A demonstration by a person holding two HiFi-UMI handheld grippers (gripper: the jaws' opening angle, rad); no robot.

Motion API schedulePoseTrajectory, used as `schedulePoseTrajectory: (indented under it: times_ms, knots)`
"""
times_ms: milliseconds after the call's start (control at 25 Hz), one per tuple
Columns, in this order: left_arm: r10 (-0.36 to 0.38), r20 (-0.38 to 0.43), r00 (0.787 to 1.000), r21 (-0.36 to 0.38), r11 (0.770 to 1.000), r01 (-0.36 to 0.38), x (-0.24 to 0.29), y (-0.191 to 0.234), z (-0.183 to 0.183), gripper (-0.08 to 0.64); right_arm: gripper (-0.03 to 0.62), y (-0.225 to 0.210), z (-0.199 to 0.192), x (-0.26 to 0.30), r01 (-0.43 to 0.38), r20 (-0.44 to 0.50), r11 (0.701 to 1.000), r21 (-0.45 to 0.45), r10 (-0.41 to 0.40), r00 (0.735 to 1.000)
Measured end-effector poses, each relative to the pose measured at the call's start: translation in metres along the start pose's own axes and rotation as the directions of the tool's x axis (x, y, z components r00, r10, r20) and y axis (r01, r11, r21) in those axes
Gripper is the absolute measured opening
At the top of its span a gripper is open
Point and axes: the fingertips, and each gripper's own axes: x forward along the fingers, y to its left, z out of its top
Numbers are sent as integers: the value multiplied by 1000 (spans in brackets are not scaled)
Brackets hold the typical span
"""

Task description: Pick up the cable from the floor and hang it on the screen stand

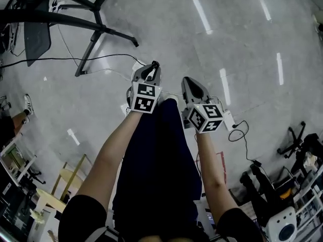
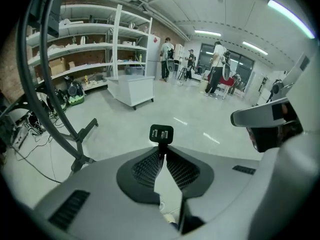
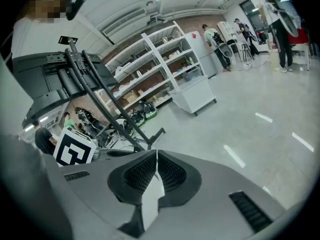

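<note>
Two tools are raised over the grey floor [image 1: 237,34], and only one of them carries anything. At about ten o'clock in the head view stands the black screen stand [image 1: 96,32], its legs spread on the floor, well apart from both tools. To its right, the left tool [image 1: 152,69] is nearly closed. It pinches the cable [image 2: 161,146] at the neck just below its black plug [image 2: 161,133], whose two-pronged head sticks out past the tips at twelve o'clock. That end of the cable is therefore off the floor; the rest runs back under the tool, where I cannot follow it. I judge the cable light and limp, likely to swing and to slide off a bar. The stiffer moulded neck by the plug is the sound place to grip, as it is gripped now. Farther right, the right tool [image 1: 189,80] is fully closed, pads meeting, with nothing between them.
</note>
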Motion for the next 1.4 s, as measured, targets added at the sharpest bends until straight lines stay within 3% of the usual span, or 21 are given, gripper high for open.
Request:
schedulePoseTrajectory:
  times_ms: [440,720,880,1120,1400]
  knots:
    - [1,148,989,-47,999,6,-121,-17,83,48,26,102,57,-57,-75,46,997,-20,75,996]
    - [42,258,965,-88,996,-20,-211,8,116,48,26,173,105,-77,-107,13,989,-105,109,994]
    - [60,294,954,-89,995,-36,-266,26,134,48,26,229,138,-80,-170,4,969,-180,174,985]
    - [111,396,911,-107,991,-75,-357,78,164,48,26,326,170,-70,-258,15,922,-288,274,962]
    - [207,510,835,-127,978,-165,-441,141,183,48,26,426,179,-47,-383,8,849,-364,414,910]
